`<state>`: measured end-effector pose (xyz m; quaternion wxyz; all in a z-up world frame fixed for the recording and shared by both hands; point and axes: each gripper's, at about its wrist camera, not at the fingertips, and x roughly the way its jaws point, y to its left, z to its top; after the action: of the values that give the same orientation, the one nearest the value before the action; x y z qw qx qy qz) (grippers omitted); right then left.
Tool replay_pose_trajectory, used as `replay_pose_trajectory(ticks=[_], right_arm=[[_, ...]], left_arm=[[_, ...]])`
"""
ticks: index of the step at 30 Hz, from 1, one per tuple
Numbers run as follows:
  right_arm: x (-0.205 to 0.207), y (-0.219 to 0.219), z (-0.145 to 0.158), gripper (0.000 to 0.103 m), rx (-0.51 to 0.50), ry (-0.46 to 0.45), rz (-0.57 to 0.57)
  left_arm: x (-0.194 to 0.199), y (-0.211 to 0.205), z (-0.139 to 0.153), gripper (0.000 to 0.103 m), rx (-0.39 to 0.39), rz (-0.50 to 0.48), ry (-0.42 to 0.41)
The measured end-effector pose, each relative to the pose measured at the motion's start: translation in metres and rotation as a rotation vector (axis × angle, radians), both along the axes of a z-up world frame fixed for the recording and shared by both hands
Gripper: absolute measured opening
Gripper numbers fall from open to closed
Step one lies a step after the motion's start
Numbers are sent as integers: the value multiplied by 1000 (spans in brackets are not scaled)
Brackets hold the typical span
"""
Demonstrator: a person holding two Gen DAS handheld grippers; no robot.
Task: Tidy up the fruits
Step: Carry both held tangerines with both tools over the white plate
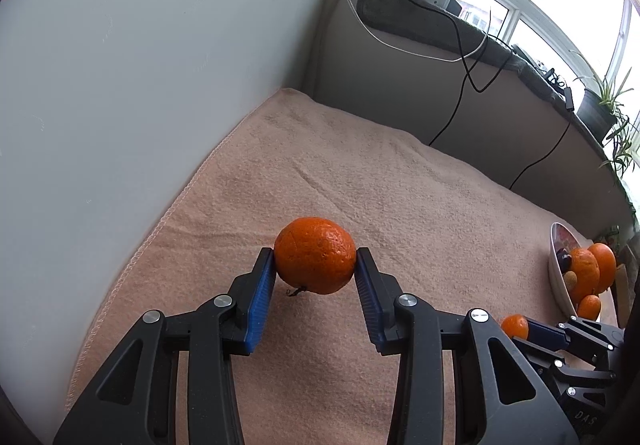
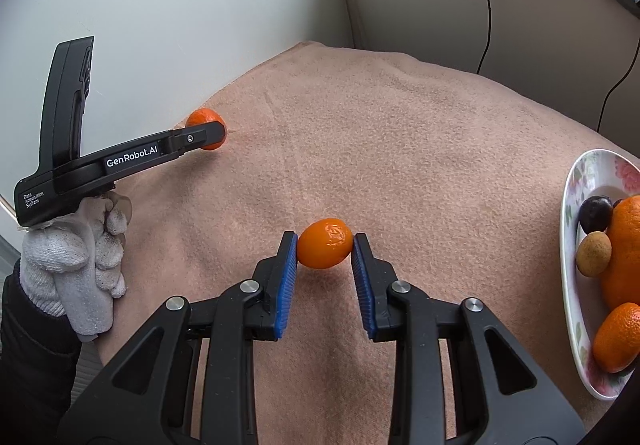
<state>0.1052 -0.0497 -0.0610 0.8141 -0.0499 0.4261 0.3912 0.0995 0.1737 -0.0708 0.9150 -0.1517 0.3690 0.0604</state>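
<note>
My left gripper (image 1: 315,265) is shut on a large orange mandarin (image 1: 315,255), its blue pads touching both sides, just above the pink towel (image 1: 360,173). In the right wrist view the left gripper (image 2: 208,135) holds that mandarin (image 2: 202,117) near the towel's far left edge. My right gripper (image 2: 325,251) is shut on a small smooth kumquat (image 2: 325,243) over the towel's middle. It also shows in the left wrist view (image 1: 515,326). A flowered white plate (image 2: 570,213) at the right holds several oranges, a dark plum (image 2: 596,213) and a small brown fruit (image 2: 593,253).
A white wall (image 1: 120,65) borders the towel on the left. A grey ledge (image 1: 420,21) with cables and potted plants (image 1: 604,105) runs along the back. A gloved hand (image 2: 84,257) holds the left gripper.
</note>
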Motion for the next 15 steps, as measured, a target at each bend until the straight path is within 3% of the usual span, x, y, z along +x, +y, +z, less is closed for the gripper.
replay_pose_trajectory(ticks=[15], right_arm=[[0, -48, 31, 29, 42, -44, -72]], left_arm=[[2, -54, 22, 39, 2, -111, -47]])
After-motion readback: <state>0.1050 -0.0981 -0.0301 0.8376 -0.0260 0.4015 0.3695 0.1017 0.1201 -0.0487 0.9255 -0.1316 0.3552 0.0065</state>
